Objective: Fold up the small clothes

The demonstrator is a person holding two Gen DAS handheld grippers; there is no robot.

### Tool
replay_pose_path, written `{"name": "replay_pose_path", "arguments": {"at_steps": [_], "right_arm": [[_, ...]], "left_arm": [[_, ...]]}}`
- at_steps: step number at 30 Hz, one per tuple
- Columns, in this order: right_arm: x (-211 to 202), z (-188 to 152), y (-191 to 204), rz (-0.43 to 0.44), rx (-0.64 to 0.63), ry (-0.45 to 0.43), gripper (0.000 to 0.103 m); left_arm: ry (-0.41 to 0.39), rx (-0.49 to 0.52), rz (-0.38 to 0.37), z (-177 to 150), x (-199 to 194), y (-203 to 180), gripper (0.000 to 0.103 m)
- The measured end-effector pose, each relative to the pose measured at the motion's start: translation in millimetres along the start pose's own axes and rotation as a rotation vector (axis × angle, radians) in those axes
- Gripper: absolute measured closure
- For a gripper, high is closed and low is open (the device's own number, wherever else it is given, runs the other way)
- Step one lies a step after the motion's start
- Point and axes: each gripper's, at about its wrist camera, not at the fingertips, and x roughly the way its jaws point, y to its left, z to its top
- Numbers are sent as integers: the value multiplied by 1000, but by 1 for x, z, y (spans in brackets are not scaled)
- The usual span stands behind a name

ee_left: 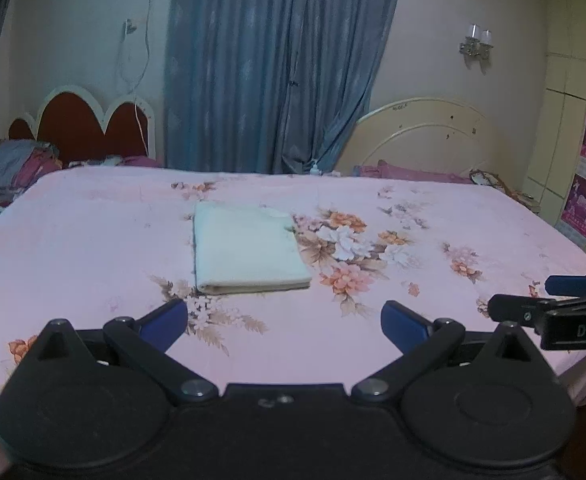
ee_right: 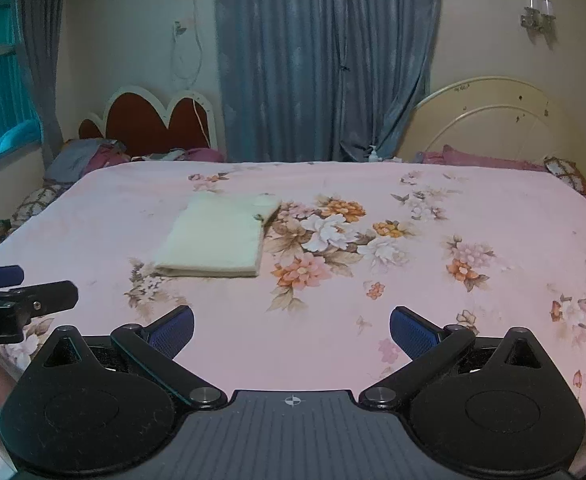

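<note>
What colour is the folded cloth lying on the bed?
Cream, plain with no print. The folded cloth shows best in the left wrist view, against the pink floral sheet.

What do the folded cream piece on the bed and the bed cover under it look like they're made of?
Folded cream garment: soft matte fabric, perhaps cotton knit; its layered front edge looks rounded and a little thick, with no shine. Pink floral bedsheet: thin, smooth printed cloth lying flat with faint creases; whether cotton or a blend, the look leaves open.
</note>
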Motion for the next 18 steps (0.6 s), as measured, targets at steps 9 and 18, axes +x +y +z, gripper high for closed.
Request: {"name": "replay_pose_path", "arguments": {"at_steps": [9,18], "right_arm": [[-20,9,4,7,6,-52,0],[-22,11,5,6,7,-56,0]], "left_arm": [[-38,16,-5,0,-13,-9,1],[-45,19,-2,1,-11,-7,1]]}}
